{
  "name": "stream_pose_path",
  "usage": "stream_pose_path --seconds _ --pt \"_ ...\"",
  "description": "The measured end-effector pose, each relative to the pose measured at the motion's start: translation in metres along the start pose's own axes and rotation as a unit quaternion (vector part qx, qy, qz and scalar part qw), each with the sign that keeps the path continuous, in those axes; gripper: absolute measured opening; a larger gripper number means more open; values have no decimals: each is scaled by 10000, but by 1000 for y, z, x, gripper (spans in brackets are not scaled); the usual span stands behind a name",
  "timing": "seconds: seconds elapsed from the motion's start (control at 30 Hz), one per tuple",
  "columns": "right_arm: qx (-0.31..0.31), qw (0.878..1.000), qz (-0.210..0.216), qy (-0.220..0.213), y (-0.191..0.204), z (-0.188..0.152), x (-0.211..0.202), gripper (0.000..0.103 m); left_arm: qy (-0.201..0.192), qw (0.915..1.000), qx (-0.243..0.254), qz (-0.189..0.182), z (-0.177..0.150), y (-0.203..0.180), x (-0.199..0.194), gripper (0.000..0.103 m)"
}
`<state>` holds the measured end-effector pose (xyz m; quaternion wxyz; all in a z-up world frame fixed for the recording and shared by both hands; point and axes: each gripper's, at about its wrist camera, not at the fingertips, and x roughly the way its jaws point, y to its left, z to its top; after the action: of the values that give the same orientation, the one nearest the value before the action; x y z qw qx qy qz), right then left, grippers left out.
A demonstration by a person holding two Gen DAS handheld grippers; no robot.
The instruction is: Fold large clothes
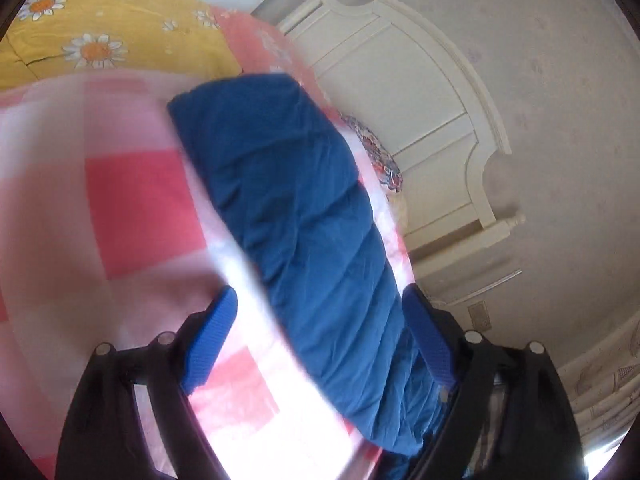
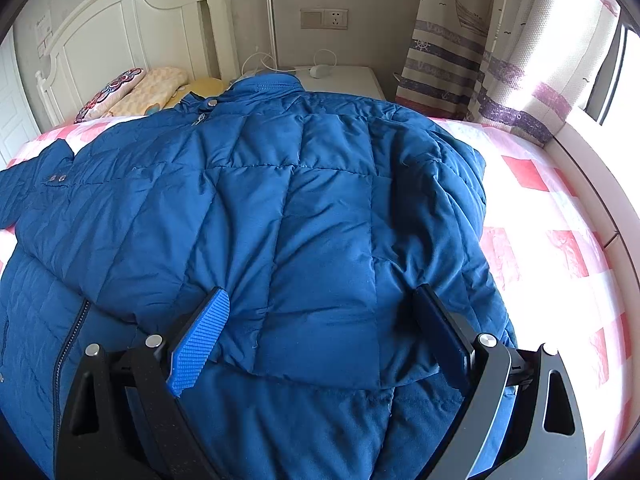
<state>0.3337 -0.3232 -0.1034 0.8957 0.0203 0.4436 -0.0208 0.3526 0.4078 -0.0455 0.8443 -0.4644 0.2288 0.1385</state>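
Checked bedsheet (image 2: 536, 208) under quilted jacket (image 2: 280, 200).

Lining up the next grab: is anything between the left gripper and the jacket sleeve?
Nothing visible. In the left wrist view the blue sleeve lies bare on the pink checked bedspread and runs down between the left gripper's open fingers. The floral pillow sits beyond it, out of the way.

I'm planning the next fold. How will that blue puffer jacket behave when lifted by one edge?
The blue puffer jacket is probably floppy: its folded-over sleeve drapes with soft creases. Its quilted padding looks puffy, so folds may spring back. The smooth shell fabric could slide on the checked bedsheet.
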Motion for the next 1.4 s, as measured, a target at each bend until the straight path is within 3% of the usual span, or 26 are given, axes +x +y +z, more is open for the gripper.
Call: stream_pose_path --seconds 0.1,0.13,0.17,0.2,0.27,0.33,0.47,0.6,0.67,0.8,0.9,0.93,0.97,1.03,1.07,1.17,1.2,1.27,1.33,1.4 --pt "3 10000 2 -7 0 0 0 89 -105 9998 118 155 16 -7 16 80" --pt "6 10000 6 -7 0 0 0 89 -94 9996 128 221 19 -8 20 55" --pt "8 10000 9 -5 0 0 0 89 34 9993 50 359 20 -7 26 10" --pt "12 10000 18 -5 0 0 0 89 156 9996 -120 187 19 -2 29 10" --pt "12 10000 20 0 0 1 0 89 -147 9996 -188 -118 11 -8 20 7" --pt "5 10000 9 -4 0 1 0 89 -432 9981 261 -342 -7 -40 4 7" --pt "34 10000 45 -24 -1 1 -1 89 -305 9872 1041 -1172 -61 -116 -12 6" --pt "95 9998 138 -69 -6 1 -2 89 444 9518 2263 -2022 -162 -211 -11 6" --pt "120 9997 178 -79 -8 1 -3 89 893 9241 2922 -2294 -229 -253 -5 6" --pt "155 9996 224 -85 -10 2 -3 89 1696 8754 3838 -2400 -346 -291 14 6" --pt "164 9995 237 -88 -11 2 -2 89 2445 8483 4188 -2126 -417 -296 41 13" --pt "179 9995 254 -90 -12 2 -2 89 2660 8416 4242 -2026 -432 -293 50 28" --pt "195 9994 276 -95 -13 2 -2 89 2833 8346 4329 -1890 -440 -289 57 52" --pt "221 9992 322 -102 -14 2 -2 89 3064 8224 4380 -1949 -439 -287 64 61" --pt "237 9991 345 -105 -15 2 -2 89 3065 8209 4405 -1955 -432 -282 60 64" --pt "268 9988 384 -118 -16 2 -2 89 2705 8353 4335 -2028 -400 -274 30 68" --pt "279 9987 400 -123 -17 2 -2 89 2399 8484 4154 -2239 -380 -269 8 71" --pt "302 9986 422 -138 -17 1 -3 89 1515 8802 3821 -2371 -342 -257 -25 96" --pt "299 9986 414 -141 -16 1 -3 89 688 9124 3468 -2064 -305 -231 -43 101" --pt "272 9988 380 -136 -15 1 -3 89 437 9370 3146 -1455 -278 -203 -36 100"
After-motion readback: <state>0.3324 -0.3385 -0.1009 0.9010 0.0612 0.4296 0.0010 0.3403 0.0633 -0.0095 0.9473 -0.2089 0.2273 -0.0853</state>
